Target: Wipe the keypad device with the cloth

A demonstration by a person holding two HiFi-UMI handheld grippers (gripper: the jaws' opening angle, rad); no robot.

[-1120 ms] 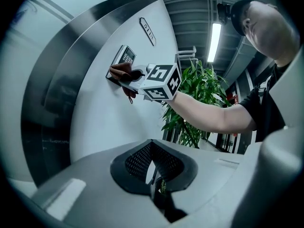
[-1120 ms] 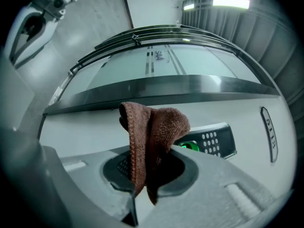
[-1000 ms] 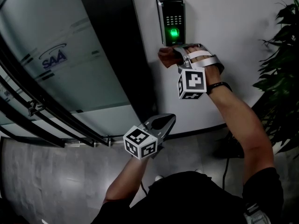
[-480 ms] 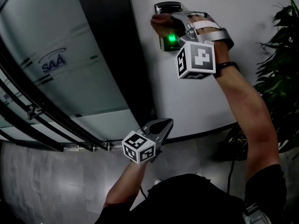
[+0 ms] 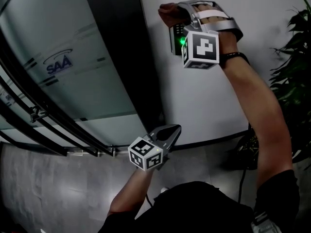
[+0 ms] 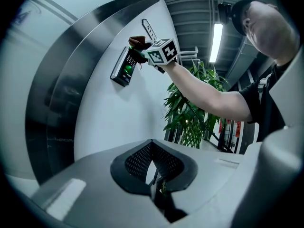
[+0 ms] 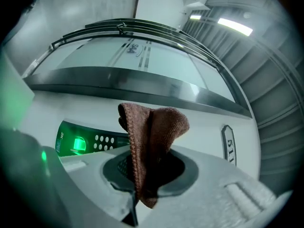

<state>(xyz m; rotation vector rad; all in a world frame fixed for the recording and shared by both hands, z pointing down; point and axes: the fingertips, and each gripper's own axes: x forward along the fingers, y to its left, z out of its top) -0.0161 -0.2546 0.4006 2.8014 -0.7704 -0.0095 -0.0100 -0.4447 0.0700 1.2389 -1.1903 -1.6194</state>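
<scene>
Up goes the right gripper (image 5: 181,14) from under the keypad device (image 5: 177,39) to its top edge, jaws clamped on the brown cloth (image 5: 167,12). Seen from that gripper's own camera, the cloth's loose fold pokes just past the top of the device, with the keys and green light off to one side. Left gripper (image 5: 168,131) hangs well below the device, jaws shut on nothing. Risk, I'd say: the fold sweeps bare wall (image 5: 204,101) beside the device instead of the keys, or a hard press punches buttons or drags the cloth out of the pinch
</scene>
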